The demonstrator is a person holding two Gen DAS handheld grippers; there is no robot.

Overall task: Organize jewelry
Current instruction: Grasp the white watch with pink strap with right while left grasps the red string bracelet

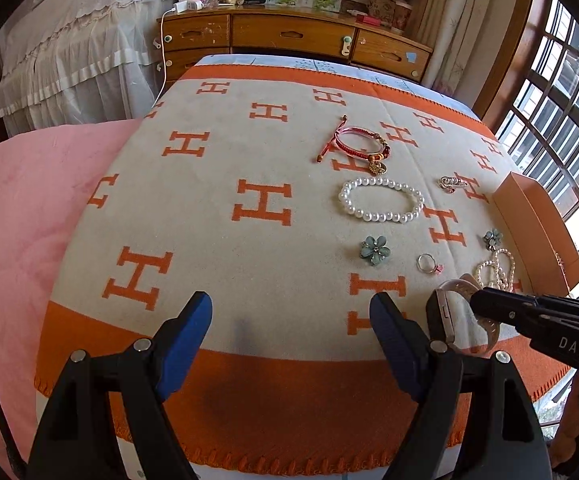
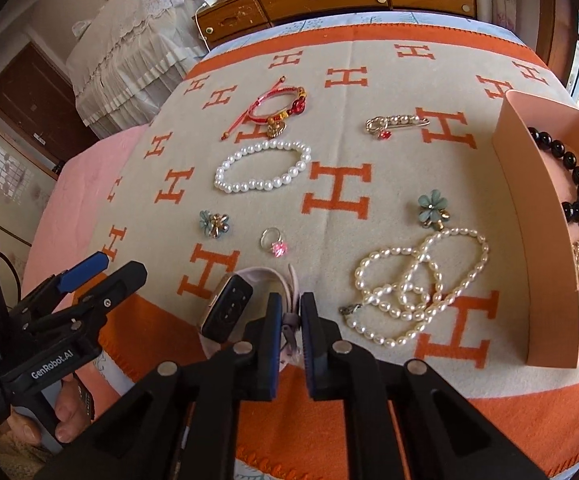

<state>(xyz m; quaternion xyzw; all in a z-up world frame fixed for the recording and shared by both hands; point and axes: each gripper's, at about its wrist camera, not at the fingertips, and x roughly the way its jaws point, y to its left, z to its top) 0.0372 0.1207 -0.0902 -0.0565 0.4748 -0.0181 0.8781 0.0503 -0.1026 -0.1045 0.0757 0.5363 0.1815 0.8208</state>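
right gripper (image 2: 291, 320): pinched on the pale strap of the smartwatch (image 2: 227, 308); watch body at 10 o'clock of the tips, on the blanket (image 2: 341, 80) near edge
left gripper (image 1: 291, 316): spread wide, empty; watch (image 1: 443, 312) at 3 o'clock, just beside its right finger
pearl necklace (image 2: 413, 284): 2 o'clock of right tips, near
ring (image 2: 275, 242): 12 o'clock, near
orange box (image 2: 529, 248): 3 o'clock, holds black bead bracelet (image 2: 569, 168)

Ring (image 2: 274, 242) between two flower brooches (image 2: 214, 224), box (image 2: 529, 240) right of necklace (image 2: 417, 288)
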